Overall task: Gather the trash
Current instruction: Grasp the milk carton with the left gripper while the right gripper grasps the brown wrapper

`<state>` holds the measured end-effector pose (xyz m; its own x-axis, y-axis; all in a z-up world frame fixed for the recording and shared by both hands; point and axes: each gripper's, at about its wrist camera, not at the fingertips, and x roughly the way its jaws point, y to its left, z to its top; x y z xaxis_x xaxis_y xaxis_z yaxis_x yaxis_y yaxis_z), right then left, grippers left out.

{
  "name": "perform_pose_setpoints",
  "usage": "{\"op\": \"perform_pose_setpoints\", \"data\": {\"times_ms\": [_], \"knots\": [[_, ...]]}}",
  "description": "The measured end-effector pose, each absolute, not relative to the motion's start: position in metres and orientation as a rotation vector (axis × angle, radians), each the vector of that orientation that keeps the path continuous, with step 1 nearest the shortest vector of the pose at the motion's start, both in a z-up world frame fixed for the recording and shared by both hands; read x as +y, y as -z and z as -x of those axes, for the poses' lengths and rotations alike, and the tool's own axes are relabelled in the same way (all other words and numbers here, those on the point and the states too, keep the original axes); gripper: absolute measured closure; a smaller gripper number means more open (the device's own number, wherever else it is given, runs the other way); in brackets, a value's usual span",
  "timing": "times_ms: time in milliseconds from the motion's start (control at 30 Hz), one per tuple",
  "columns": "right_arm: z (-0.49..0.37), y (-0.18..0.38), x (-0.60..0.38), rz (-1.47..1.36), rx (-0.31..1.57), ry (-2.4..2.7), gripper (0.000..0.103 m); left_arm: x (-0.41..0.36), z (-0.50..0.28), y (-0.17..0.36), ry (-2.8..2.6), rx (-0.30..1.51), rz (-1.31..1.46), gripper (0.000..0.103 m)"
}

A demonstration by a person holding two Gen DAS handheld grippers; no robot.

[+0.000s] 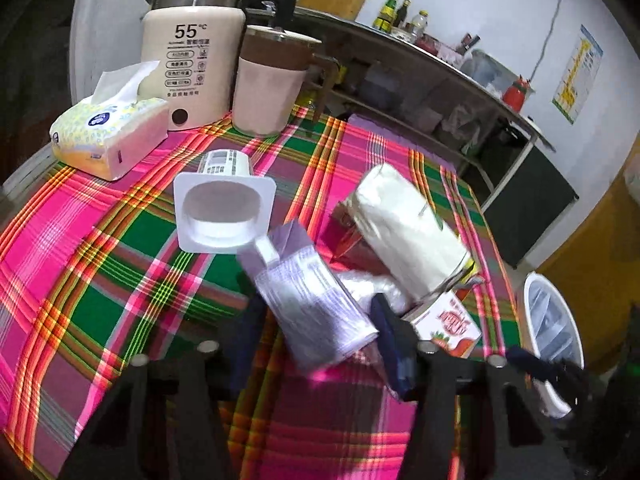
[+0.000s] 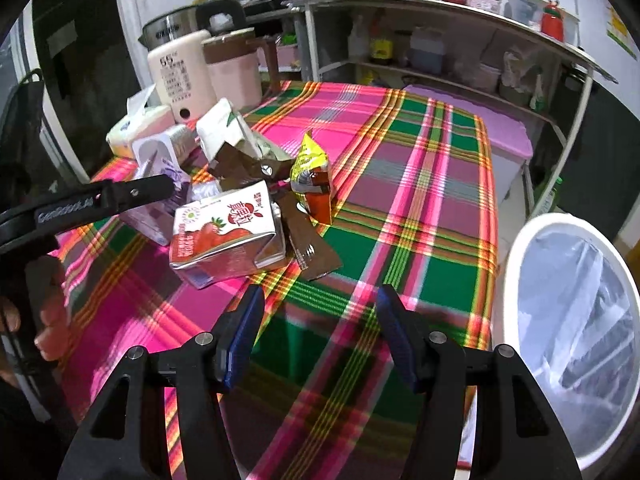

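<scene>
1. Gripping the purple carton [image 1: 312,300] with our left tool [image 1: 316,320], just above the surface [image 1: 100,260].
2. Our right tool [image 2: 320,320] hangs released near the strawberry carton [image 2: 224,236] and the bin [image 2: 520,248].

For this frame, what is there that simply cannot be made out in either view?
- Left tool: whether it grips the purple carton; motion blur, and the carton covers its fingers.
- Bin: contents; only its liner shows, and the right-wrist frame edge cuts it off.
- Small print on the kettle: too small.
- Items under the white carton: hidden beneath it, left-wrist view.
</scene>
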<state>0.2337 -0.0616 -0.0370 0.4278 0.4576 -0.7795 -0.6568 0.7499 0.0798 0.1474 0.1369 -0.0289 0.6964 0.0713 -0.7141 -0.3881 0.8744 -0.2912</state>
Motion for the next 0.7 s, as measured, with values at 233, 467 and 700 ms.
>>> {"op": "perform_pose_setpoints", "data": {"times_ms": [233,467,700], "knots": [[-0.252,0.049,-0.048,0.294,0.917,-0.738,0.044,0.144,-0.135,0.027,-0.247,0.758,0.401,0.063],[-0.263,0.05,-0.033,0.323,0.907,-0.774,0.046,0.147,-0.127,0.027,-0.225,0.766,0.369,0.063],[-0.261,0.049,-0.034,0.285,0.921,-0.779,0.075,0.144,-0.126,0.029,-0.211,0.772,0.356,0.063]]}}
